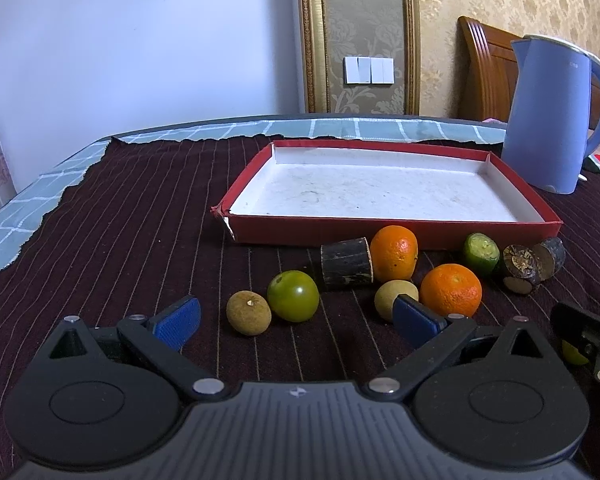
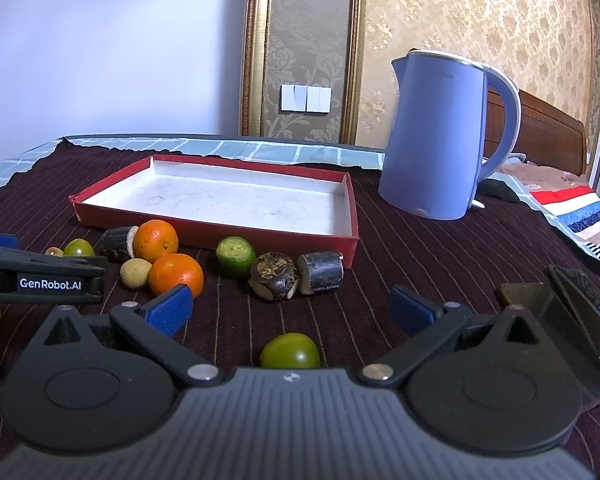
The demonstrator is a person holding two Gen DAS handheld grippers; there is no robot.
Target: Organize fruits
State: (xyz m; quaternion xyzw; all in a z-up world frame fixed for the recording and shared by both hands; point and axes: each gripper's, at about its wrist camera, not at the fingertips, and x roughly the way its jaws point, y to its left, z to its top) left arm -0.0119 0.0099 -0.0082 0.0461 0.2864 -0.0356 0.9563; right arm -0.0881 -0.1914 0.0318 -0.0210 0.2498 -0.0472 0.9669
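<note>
Both tools gape, holding nothing. The right tool (image 2: 290,308) has a green fruit (image 2: 290,350) right between its fingers at 6 o'clock, the nearer pick — the left tool (image 1: 296,320) faces another green fruit (image 1: 293,296) at 12 o'clock. The tray (image 2: 220,230) is empty.

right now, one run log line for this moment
left tool open | right tool open | red tray empty | fruits on cloth, none gripped

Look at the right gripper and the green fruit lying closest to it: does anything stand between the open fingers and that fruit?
Nothing visible does. The right gripper is open, and the green fruit lies on the dark striped cloth just short of its fingers, with only bare cloth between. The other fruits sit farther off, by the red tray.
</note>
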